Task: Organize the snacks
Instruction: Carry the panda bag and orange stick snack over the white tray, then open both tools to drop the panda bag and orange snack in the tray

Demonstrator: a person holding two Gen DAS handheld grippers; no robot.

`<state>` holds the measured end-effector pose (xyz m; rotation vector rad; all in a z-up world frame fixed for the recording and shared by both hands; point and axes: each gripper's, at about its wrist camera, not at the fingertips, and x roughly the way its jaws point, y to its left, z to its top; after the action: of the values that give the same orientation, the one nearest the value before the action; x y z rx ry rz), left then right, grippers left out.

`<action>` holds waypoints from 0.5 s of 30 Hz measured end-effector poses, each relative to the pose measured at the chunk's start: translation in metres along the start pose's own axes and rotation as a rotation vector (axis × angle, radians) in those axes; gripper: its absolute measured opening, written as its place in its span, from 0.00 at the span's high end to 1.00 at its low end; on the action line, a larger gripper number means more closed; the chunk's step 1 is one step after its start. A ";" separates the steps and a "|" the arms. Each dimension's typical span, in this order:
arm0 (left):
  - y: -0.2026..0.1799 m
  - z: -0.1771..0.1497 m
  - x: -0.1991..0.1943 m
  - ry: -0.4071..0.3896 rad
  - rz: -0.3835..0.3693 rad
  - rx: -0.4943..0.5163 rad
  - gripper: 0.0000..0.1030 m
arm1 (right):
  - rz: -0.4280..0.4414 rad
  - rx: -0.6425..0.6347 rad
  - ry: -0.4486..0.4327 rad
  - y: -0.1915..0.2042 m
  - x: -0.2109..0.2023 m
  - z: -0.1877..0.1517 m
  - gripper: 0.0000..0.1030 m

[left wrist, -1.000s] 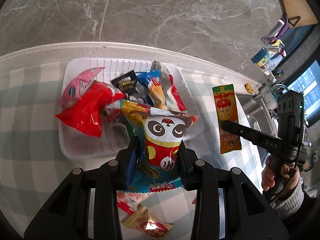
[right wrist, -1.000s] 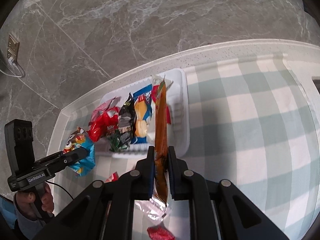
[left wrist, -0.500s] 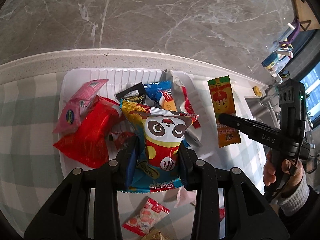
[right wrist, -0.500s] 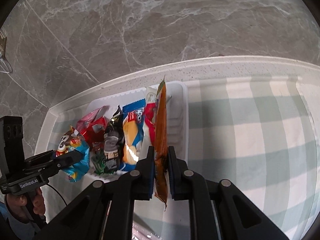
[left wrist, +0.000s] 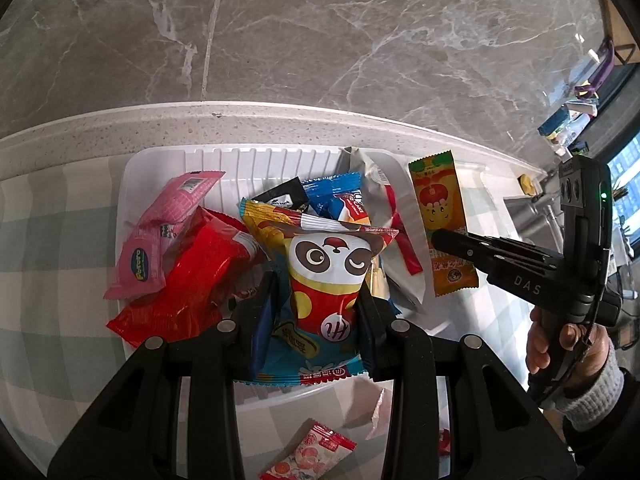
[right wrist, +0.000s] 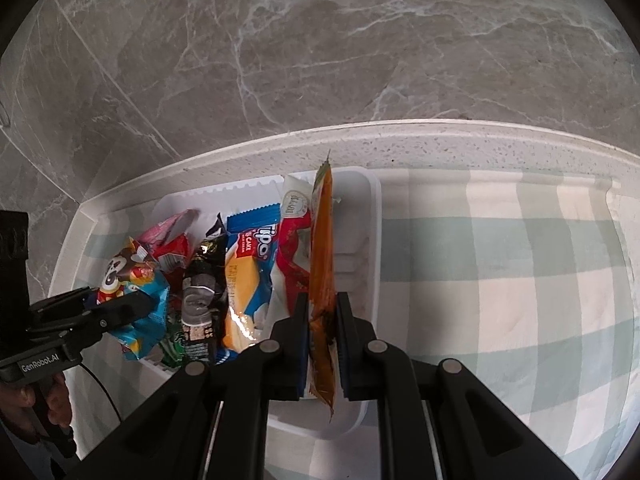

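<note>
Left tool is closed on the panda snack bag, right tool is closed on the thin orange packet. Both snacks are over the white tray, which is near the tabletop's back edge, the orange packet at the tray's right side.

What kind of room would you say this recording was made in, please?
Probably a home kitchen: a speckled countertop against a grey marble-look wall, with what looks like a sink and tap at one end. A checked cloth covers the counter.
</note>
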<state>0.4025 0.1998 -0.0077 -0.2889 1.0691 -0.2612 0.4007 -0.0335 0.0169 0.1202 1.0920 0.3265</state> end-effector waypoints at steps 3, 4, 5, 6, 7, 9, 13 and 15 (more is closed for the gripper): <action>0.000 0.002 0.004 0.003 0.003 0.001 0.68 | -0.012 -0.010 -0.001 0.001 0.002 0.001 0.87; -0.001 0.002 0.005 0.003 0.005 0.001 0.68 | -0.017 -0.012 -0.001 0.001 0.003 0.001 0.87; -0.002 0.002 0.006 0.004 0.007 0.001 0.68 | -0.020 -0.013 -0.001 0.001 0.004 0.001 0.87; -0.003 0.003 0.008 0.005 0.008 0.001 0.68 | -0.023 -0.015 0.000 0.002 0.004 0.001 0.87; -0.003 0.003 0.009 0.007 0.010 0.001 0.68 | -0.026 -0.018 -0.001 0.002 0.006 0.001 0.87; -0.003 0.003 0.011 0.008 0.014 0.002 0.68 | -0.036 -0.025 0.000 0.003 0.009 0.001 0.87; -0.004 0.003 0.012 0.007 0.026 0.005 0.68 | -0.050 -0.038 0.002 0.006 0.011 0.002 0.87; -0.005 0.002 0.011 0.008 0.032 0.006 0.67 | -0.061 -0.047 -0.001 0.007 0.012 0.002 0.87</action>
<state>0.4093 0.1919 -0.0144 -0.2652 1.0794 -0.2367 0.4062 -0.0224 0.0094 0.0454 1.0845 0.2974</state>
